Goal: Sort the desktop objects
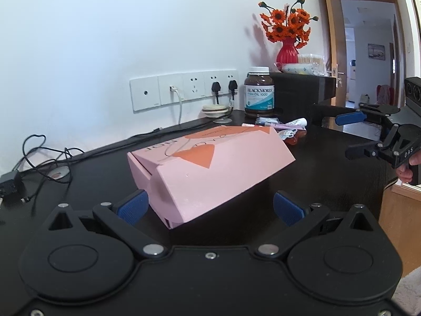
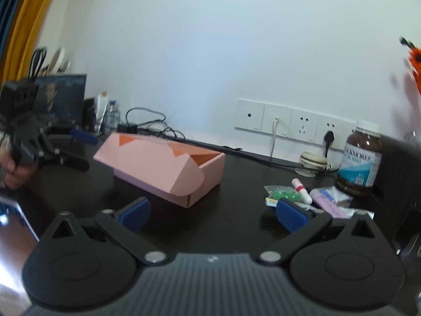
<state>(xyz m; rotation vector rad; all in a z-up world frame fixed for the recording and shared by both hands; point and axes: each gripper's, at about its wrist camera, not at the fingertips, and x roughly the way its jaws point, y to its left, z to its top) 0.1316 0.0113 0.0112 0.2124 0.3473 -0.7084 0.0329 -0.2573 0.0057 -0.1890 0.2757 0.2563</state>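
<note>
on the dark desk (image 1: 329, 155), mid-surface: pink box (image 1: 210, 168), lid ajar; left hand-held gripper (image 1: 209, 206) and right hand-held gripper (image 2: 211, 212) both wide open, empty; best lifted by straddling box squarely.

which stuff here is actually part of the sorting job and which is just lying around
Part of the job:
- pink box, lid partly open
- pile of small items beside the fish oil bottle
- left gripper and right gripper, both open and empty

Just lying about:
- red vase of orange flowers
- wall sockets with plugs
- loose black cables
</note>
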